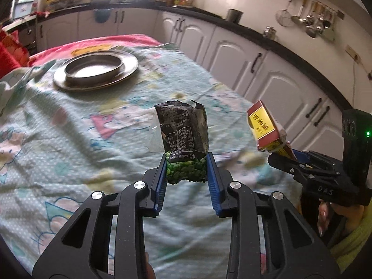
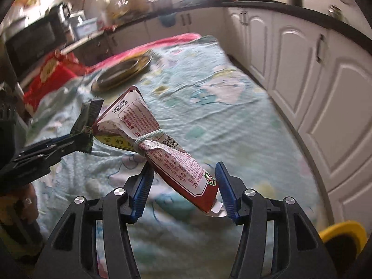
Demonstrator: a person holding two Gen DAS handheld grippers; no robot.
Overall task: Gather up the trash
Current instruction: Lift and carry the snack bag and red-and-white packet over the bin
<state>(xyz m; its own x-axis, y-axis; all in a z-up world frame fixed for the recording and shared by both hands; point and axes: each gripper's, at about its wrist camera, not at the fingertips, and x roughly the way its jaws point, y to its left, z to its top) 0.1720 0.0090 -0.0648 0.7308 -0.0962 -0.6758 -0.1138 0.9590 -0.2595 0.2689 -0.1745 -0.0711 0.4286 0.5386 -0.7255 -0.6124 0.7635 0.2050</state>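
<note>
My left gripper (image 1: pixel 186 162) is shut on a crumpled black and green snack wrapper (image 1: pixel 182 137) and holds it upright above the table. My right gripper (image 2: pixel 184 174) is shut on a red and yellow packet (image 2: pixel 158 139) tied with a rubber band, held tilted above the table. The right gripper (image 1: pixel 288 153) with its packet (image 1: pixel 265 125) shows at the right of the left wrist view. The left gripper (image 2: pixel 79 139) with the wrapper (image 2: pixel 89 116) shows at the left of the right wrist view.
A metal plate with a bowl (image 1: pixel 95 69) stands at the far end of the table with the light green patterned cloth (image 1: pixel 69 127). A red box (image 2: pixel 50 74) is at the left. White cabinets (image 1: pixel 267 74) run along the right. A yellow-rimmed container (image 2: pixel 344 232) sits low right.
</note>
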